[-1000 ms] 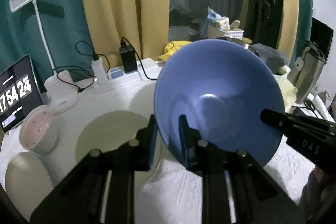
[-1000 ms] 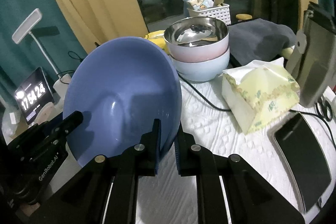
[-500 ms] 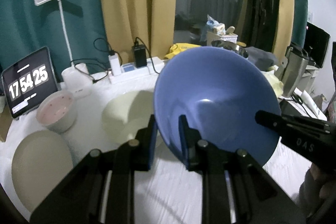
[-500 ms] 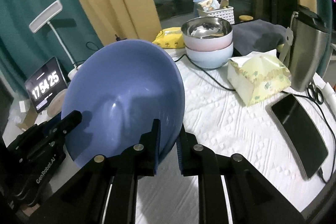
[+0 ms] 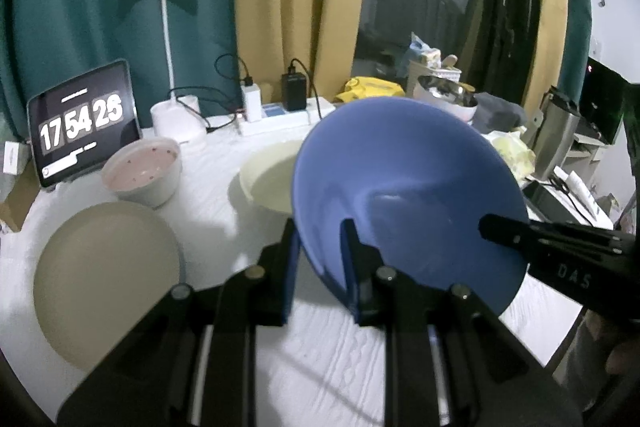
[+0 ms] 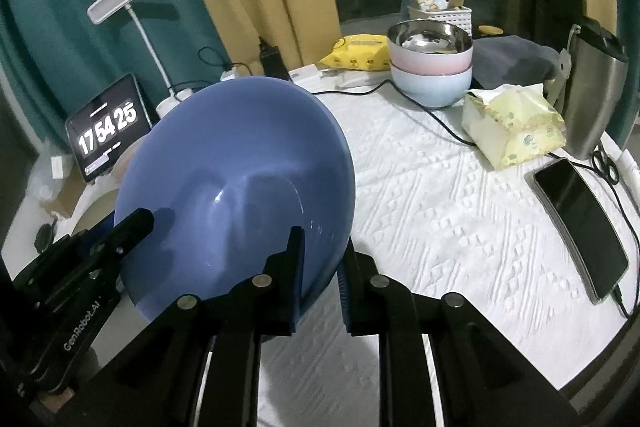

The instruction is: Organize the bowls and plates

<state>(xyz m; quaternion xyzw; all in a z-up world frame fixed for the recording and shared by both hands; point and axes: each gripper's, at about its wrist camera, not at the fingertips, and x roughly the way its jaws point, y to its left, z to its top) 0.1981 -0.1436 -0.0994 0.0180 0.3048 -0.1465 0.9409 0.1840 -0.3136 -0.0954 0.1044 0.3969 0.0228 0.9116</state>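
Your left gripper (image 5: 318, 259) is clamped on the near rim of the large, smooth blue bowl (image 5: 404, 195): one finger sits outside the wall at about 9 o'clock of the rim edge, the other inside the bowl, with the rim pinched between them. Your right gripper (image 6: 320, 267) pinches the opposite rim the same way, its left finger inside the bowl and its right finger behind the wall. In the left wrist view the right gripper reaches onto the bowl's rim at 4 o'clock; in the right wrist view the left gripper meets the rim at 8 o'clock. You hold the bowl tilted, its opening facing the cameras, raised above the white textured tablecloth (image 6: 448, 211).

The bowl is glossy, plain blue, wide and shallow, with a soft highlight near its base.

In the left wrist view, a cream bowl (image 5: 268, 183) sits on the cloth just behind the blue bowl at 10 o'clock, a pink speckled bowl (image 5: 142, 173) further left, and a flat beige plate (image 5: 106, 279) at 8 o'clock. In the right wrist view, a stack of pink and pale blue bowls topped by a steel one (image 6: 431, 63) stands well apart at 1 o'clock.
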